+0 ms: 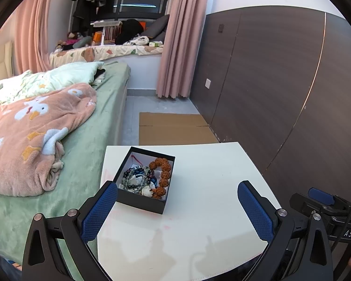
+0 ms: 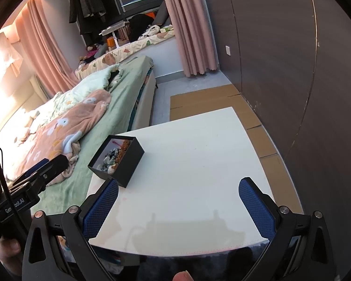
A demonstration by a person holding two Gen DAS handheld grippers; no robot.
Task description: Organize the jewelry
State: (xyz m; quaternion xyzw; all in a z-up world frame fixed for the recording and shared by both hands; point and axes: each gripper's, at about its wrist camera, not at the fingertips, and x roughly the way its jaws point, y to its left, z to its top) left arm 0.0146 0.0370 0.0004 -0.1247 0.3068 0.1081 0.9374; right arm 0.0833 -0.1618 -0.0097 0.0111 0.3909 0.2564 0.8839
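Observation:
A small black open box (image 1: pixel 144 202) stands on the left part of a white table (image 1: pixel 210 187). It holds a brown bead bracelet (image 1: pixel 162 173), a dark and clear bead bracelet (image 1: pixel 135 178) and small white pieces. The box also shows in the right wrist view (image 2: pixel 128 164). My left gripper (image 1: pixel 177 208) is open and empty above the table's near edge, with its left finger just in front of the box. My right gripper (image 2: pixel 178 206) is open and empty, to the right of the box. Part of the right gripper shows in the left view (image 1: pixel 320 199).
A bed (image 1: pixel 86 145) with a green sheet and a pink blanket (image 1: pixel 35 135) touches the table's left side. Flat cardboard (image 1: pixel 173 128) lies on the floor beyond the table. A dark wood wall panel (image 1: pixel 280 82) runs along the right.

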